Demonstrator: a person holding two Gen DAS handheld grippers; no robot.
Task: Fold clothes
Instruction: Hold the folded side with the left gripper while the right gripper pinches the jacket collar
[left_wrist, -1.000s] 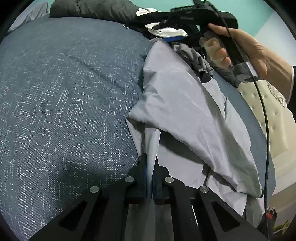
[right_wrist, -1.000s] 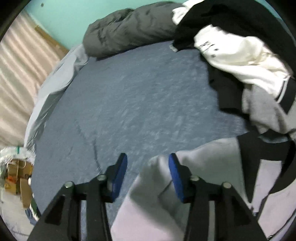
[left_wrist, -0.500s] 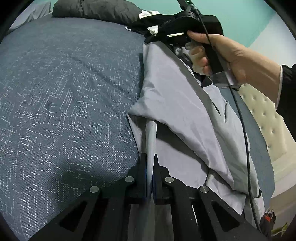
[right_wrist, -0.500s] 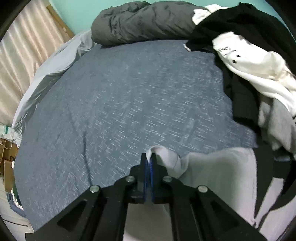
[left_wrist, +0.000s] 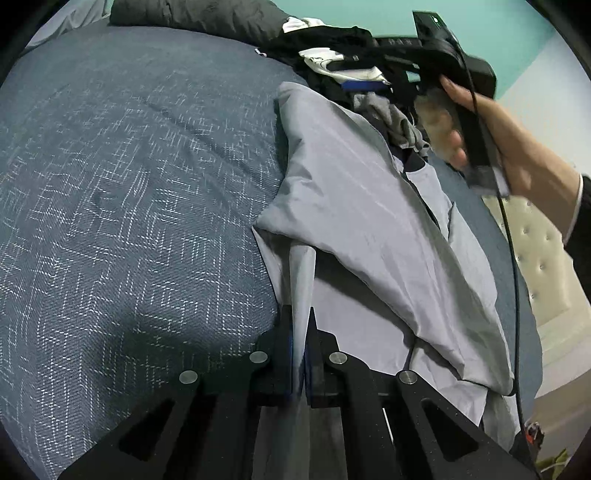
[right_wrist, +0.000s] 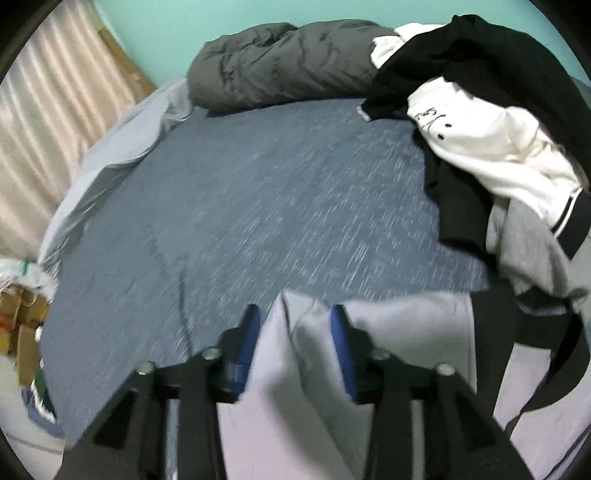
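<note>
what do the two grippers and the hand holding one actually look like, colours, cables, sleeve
Both grippers, left gripper and right gripper, are matte black with silver round bolts and blue pads inside the fingers. A thin black cable hangs from the right one. The hand shows a dark sleeve with a white cuff.

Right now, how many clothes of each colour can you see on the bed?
Light grey: 1, the garment both grippers are at.
Black: 1.
White: 1.
Mid grey: 1.
Dark grey: 1, a rolled bundle, maybe bedding.
Total: 5, though the pile may hide more.
</note>
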